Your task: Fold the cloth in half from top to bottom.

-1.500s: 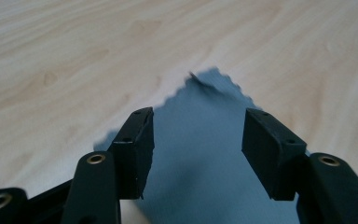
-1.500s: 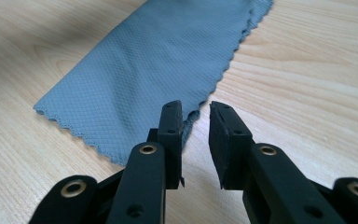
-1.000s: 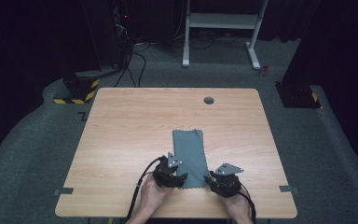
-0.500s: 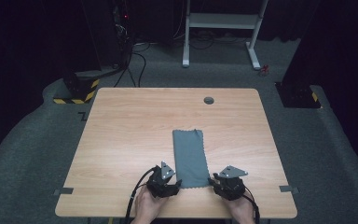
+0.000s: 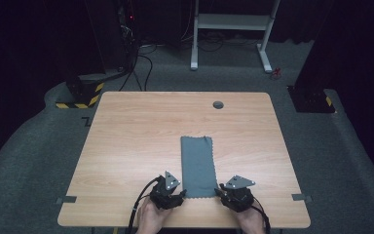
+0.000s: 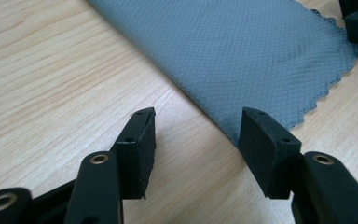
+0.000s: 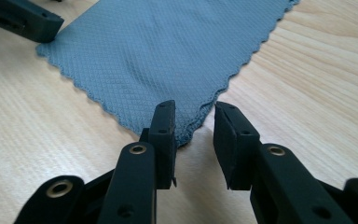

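Observation:
A grey waffle-weave cloth [image 5: 197, 165] lies flat as a long strip on the wooden table [image 5: 126, 141], one short end toward me. My left gripper [image 5: 177, 194] sits at its near left corner. In the left gripper view the cloth [image 6: 242, 51] has its corner beside the right fingertip [image 6: 261, 140]; the left gripper [image 6: 198, 135] has just been closing and its pads press on nothing. My right gripper [image 5: 222, 193] is at the near right corner. Its jaws [image 7: 193, 128] have also been closing and straddle the cloth [image 7: 158, 56] corner with a gap left.
A round cable hole [image 5: 218, 104] sits near the table's far edge. Tape marks [image 5: 66, 199] [image 5: 298, 197] flank the near corners. Beyond the table stand a white frame [image 5: 233, 22] and a yellow-black striped base [image 5: 80, 92] on the floor.
My left gripper has drawn back off the cloth toward the near edge, to the cloth's near left corner. The cloth now lies flat. The right gripper has barely shifted.

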Available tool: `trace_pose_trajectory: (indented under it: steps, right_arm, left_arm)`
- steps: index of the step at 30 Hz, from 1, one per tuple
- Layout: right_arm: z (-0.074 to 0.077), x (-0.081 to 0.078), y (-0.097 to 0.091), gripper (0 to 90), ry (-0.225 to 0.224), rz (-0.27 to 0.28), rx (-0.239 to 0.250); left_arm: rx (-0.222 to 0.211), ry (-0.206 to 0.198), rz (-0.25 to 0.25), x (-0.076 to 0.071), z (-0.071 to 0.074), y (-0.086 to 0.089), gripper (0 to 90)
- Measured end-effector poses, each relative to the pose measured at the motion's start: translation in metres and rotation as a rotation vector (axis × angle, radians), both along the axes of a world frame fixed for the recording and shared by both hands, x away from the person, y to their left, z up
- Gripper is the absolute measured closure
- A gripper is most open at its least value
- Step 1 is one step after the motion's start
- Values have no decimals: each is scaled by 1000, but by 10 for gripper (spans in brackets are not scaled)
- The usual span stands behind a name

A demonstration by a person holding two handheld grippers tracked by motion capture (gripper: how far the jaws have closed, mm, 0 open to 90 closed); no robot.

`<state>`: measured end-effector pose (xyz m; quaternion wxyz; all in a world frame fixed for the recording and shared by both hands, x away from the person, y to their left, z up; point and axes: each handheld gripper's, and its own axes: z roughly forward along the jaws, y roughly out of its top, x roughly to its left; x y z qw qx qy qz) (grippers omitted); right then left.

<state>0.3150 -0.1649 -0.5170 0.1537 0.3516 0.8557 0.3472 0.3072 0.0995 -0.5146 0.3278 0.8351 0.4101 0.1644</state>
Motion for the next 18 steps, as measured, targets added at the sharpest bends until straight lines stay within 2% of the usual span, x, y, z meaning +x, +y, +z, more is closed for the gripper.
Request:
trace_pose_trajectory:
  steps: [6,8,9,10,12,15,17,18]
  right_arm:
    - [0,-8,9,697,17,49,6]
    - [1,-5,9,670,30,58,22]
    - [2,-2,8,654,28,57,33]
    - [4,3,7,645,23,46,49]
    - [9,15,4,645,13,23,90]
    - [16,43,7,663,7,-15,124]
    - [21,64,15,701,-4,-19,117]
    - [22,75,20,721,-2,-14,123]
  left_arm:
    - [0,6,-14,-3,0,14,461]
    - [-10,13,-29,-1,0,15,458]
    - [1,11,-42,1,1,16,444]
    - [-16,25,-56,4,2,17,411]
    - [-55,21,-74,13,6,17,400]
    - [-52,-38,-65,35,11,14,408]
    - [-79,-49,-68,51,13,12,415]
    - [-78,-60,-68,60,13,11,418]
